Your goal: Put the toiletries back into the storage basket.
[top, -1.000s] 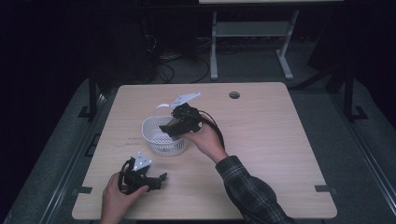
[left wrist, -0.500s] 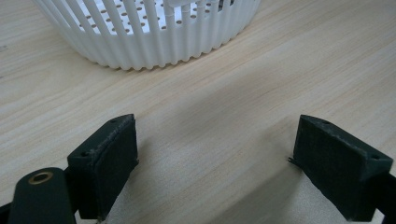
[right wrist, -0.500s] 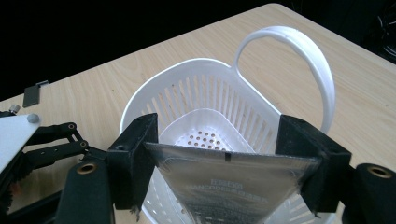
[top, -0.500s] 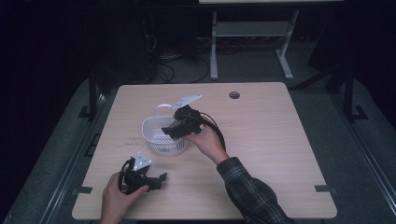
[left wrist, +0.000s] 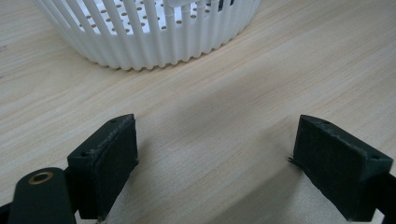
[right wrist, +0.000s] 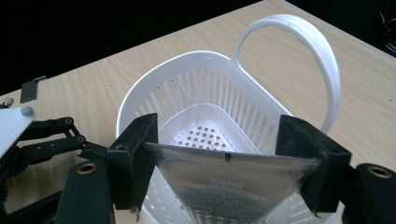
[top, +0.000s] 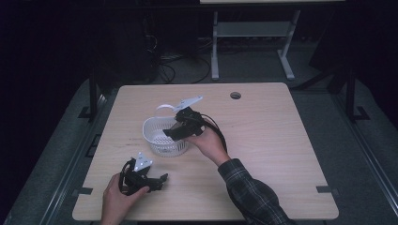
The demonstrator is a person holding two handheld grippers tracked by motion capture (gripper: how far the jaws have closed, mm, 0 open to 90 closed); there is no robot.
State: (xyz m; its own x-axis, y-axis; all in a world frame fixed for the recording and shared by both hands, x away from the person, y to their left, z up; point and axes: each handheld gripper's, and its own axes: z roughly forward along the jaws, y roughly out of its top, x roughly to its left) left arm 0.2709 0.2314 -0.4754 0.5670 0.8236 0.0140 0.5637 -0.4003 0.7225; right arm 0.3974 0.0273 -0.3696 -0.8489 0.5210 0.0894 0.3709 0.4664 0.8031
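On the wooden table (top: 281,140) a white slotted basket (top: 162,138) is being overhung by a dark flat packet (right wrist: 233,186) being clamped between the right gripper's (right wrist: 229,156) pads, while the left gripper (left wrist: 217,163), jaws spread and empty, is being rested near the basket.

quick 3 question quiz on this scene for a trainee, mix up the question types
1. True or false: the right gripper is shut on a silvery packet.
2. Over what does the packet hang? A) white slotted basket B) the bare table C) a bowl
3. In a few words: what lies between the left gripper jaws?

Key
1. True; its jaws press on the packet's two side edges.
2. A.
3. Nothing, just bare wooden table; the jaws stand open.
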